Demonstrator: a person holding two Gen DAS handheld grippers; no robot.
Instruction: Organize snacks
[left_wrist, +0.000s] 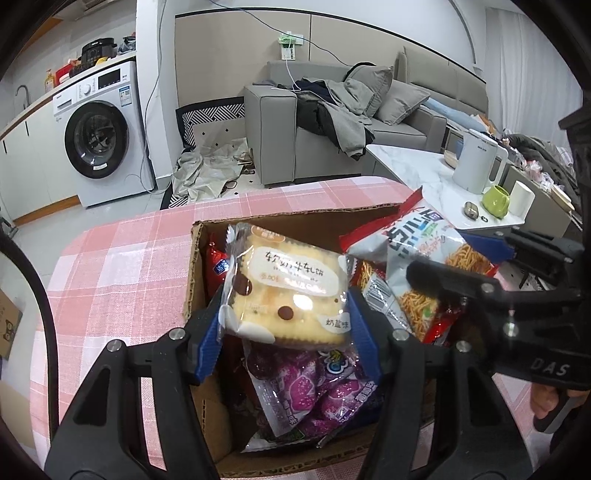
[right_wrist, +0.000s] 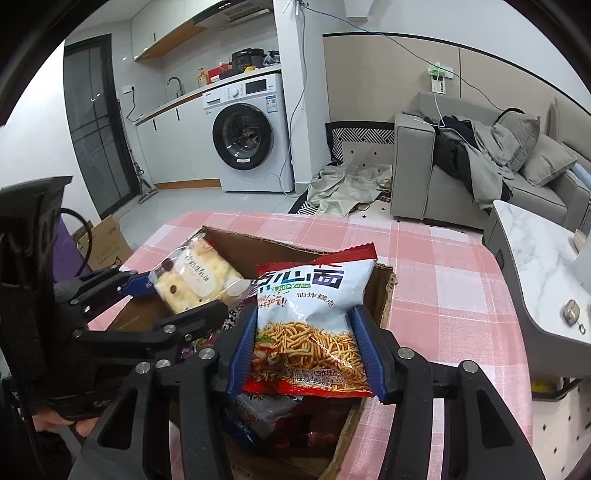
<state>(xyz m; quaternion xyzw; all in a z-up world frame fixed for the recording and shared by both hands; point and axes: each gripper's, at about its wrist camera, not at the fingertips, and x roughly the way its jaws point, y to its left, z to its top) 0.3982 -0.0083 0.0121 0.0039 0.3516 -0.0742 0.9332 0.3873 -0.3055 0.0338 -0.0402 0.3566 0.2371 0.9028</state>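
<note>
An open cardboard box (left_wrist: 195, 266) of snacks sits on a pink checked tablecloth (left_wrist: 122, 266). My left gripper (left_wrist: 286, 332) is shut on a yellow cracker packet (left_wrist: 288, 288) and holds it above the box. My right gripper (right_wrist: 306, 350) is shut on a white and red crispy noodle bag (right_wrist: 314, 317), also above the box (right_wrist: 384, 291). The noodle bag (left_wrist: 417, 258) shows in the left wrist view, the cracker packet (right_wrist: 195, 277) in the right wrist view. A purple candy bag (left_wrist: 317, 395) and red packets (left_wrist: 216, 266) lie inside the box.
A marble side table (left_wrist: 417, 170) stands to the right with a white kettle (left_wrist: 476, 162), a green cup (left_wrist: 496, 201) and a white cup (left_wrist: 521, 199). A grey sofa (left_wrist: 280, 133) with clothes and a washing machine (left_wrist: 99, 133) stand beyond.
</note>
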